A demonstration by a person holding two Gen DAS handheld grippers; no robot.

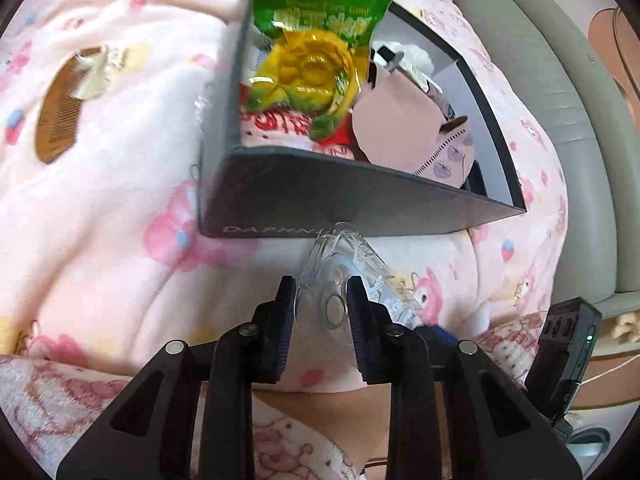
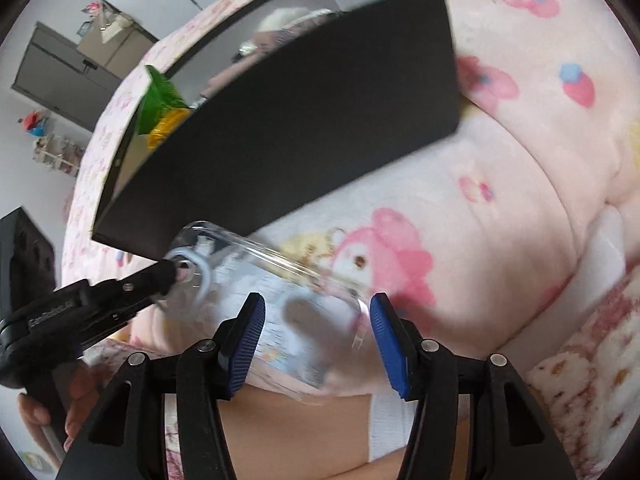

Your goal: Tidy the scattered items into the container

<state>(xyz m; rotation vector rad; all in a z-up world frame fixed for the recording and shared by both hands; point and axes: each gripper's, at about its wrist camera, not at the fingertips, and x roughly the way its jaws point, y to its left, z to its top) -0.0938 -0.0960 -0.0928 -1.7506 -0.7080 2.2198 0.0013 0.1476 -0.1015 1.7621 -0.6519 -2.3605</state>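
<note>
A clear phone case point(image 1: 332, 264) with a cartoon insert hangs just above the pink blanket, in front of the dark box point(image 1: 340, 200). My left gripper point(image 1: 321, 296) is shut on one end of the case, its pads pressing the case's sides. In the right wrist view the left gripper point(image 2: 176, 270) holds the case point(image 2: 312, 316) by its ringed end. My right gripper point(image 2: 318, 304) stands open around the other end, with a small gap at the right pad. The box point(image 2: 300, 120) holds a green and yellow snack packet point(image 1: 312, 64), a pink card and something white and fluffy.
A wooden comb point(image 1: 60, 112) lies on the cartoon-print blanket point(image 1: 120, 220) left of the box, with a shiny wrapper on its upper end. A grey padded edge point(image 1: 560, 100) runs along the right. A person's hand point(image 2: 80, 404) grips the left tool's handle.
</note>
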